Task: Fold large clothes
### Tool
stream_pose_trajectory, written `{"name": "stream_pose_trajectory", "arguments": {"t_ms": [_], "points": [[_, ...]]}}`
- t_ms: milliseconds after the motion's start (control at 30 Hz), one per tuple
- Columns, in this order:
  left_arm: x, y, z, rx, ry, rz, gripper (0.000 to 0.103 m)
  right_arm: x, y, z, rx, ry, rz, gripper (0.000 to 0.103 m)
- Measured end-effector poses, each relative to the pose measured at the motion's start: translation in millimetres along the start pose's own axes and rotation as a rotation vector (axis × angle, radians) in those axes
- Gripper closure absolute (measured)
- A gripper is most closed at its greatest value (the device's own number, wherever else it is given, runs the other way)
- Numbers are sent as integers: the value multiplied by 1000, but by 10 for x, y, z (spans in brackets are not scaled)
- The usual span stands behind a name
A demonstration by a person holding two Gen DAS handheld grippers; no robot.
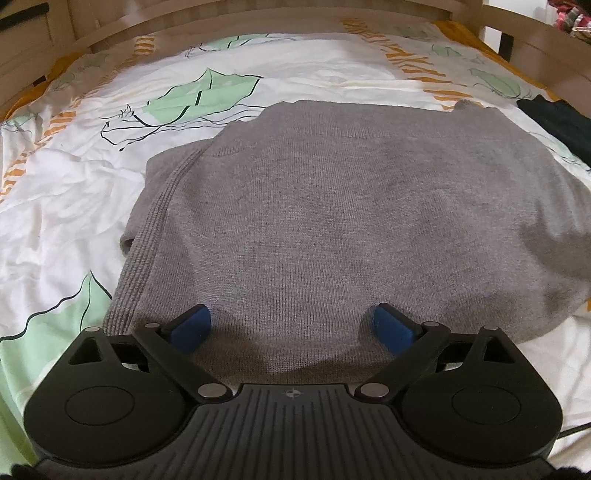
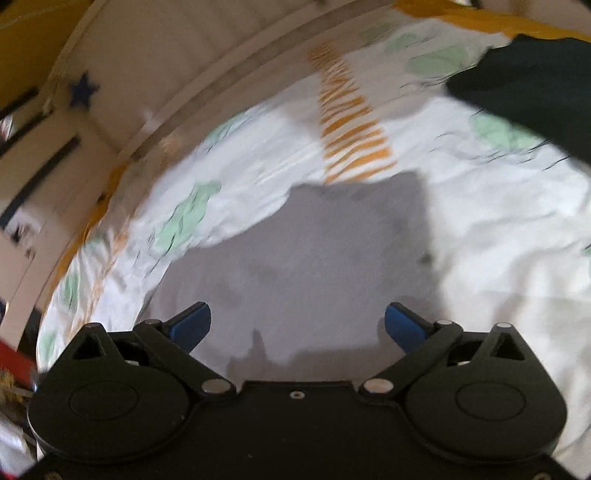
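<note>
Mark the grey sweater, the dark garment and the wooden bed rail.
grey sweater (image 1: 314,221): left wrist view, middle of the folded knit.
dark garment (image 2: 528,85): right wrist view, its middle.
wooden bed rail (image 1: 258,18): left wrist view, top slat.

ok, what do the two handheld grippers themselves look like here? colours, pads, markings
Both match: the left gripper and right gripper have matte black bodies, two round housings, angled black linkage arms with silver pivot pins, and blue pads on the fingertips. The left one's ribbed centre plate carries a small crosshair mark; the right shows a small screw there instead.
</note>
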State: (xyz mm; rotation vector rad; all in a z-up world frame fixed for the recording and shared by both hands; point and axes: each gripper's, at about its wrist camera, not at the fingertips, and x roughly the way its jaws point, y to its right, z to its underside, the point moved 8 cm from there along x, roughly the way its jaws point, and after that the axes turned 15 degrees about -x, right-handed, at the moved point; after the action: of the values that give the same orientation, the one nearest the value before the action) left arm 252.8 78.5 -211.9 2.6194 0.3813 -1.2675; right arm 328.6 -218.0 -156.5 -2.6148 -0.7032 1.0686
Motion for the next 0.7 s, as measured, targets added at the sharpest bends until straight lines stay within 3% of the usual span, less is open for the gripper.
{"name": "stream_pose_trajectory", "arguments": {"t_ms": [100, 233, 567, 700], "points": [[1, -2, -1, -1, 0, -2, 6, 105, 275, 4, 39, -30, 27, 1], [-1, 2, 4, -2, 2, -7, 6, 367, 470, 98, 96, -124, -18, 1], [-28, -2, -21, -17, 12, 1, 8, 810, 429, -71, 158, -91, -231, 0], [-186, 27, -89, -43, 6, 23, 16, 847, 445, -59, 182, -74, -256, 0]]}}
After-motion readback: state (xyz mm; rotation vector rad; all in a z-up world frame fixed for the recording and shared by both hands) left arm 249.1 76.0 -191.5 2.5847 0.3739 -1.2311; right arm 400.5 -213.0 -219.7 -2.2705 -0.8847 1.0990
